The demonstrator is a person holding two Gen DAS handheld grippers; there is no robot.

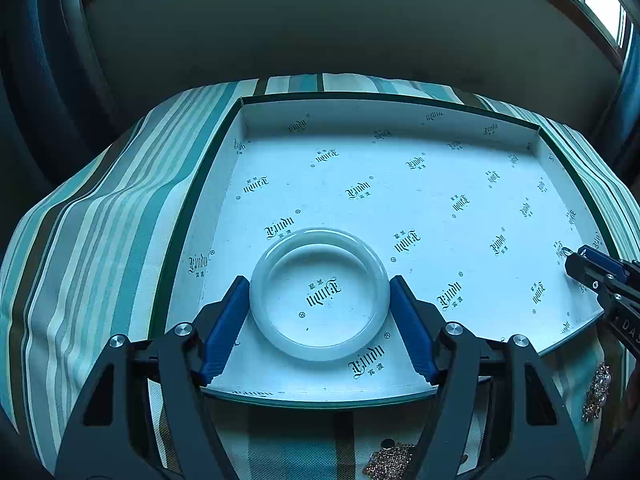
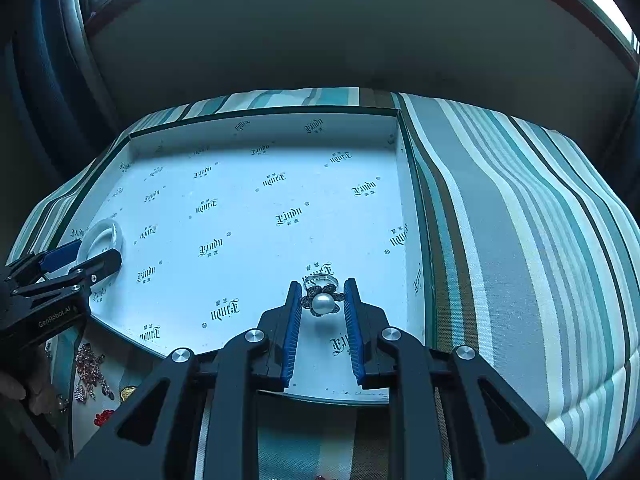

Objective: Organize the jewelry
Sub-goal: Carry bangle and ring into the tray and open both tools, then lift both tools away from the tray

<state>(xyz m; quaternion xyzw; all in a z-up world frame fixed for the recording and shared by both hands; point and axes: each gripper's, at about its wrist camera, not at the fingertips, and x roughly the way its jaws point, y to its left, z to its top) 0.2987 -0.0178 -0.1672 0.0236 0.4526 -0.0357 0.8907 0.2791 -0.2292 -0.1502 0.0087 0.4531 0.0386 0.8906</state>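
A white jade-like bangle [image 1: 320, 295] lies flat in the white printed box lid [image 1: 400, 184], between the blue pads of my left gripper [image 1: 319, 284]; the pads touch or nearly touch its sides. It also shows in the right wrist view [image 2: 101, 238]. A pearl flower ring [image 2: 322, 300] sits on the box floor [image 2: 260, 208] between the pads of my right gripper [image 2: 322, 285], which stand a little apart from it. The right gripper shows at the right edge of the left wrist view [image 1: 576, 258].
The box sits on a striped teal cloth [image 2: 520, 220] over a table. Loose jewelry lies on the cloth in front of the box: rhinestone brooches [image 2: 90, 368], a red piece [image 2: 105, 417], gold chain pieces [image 1: 390, 462] and a brooch [image 1: 598, 390].
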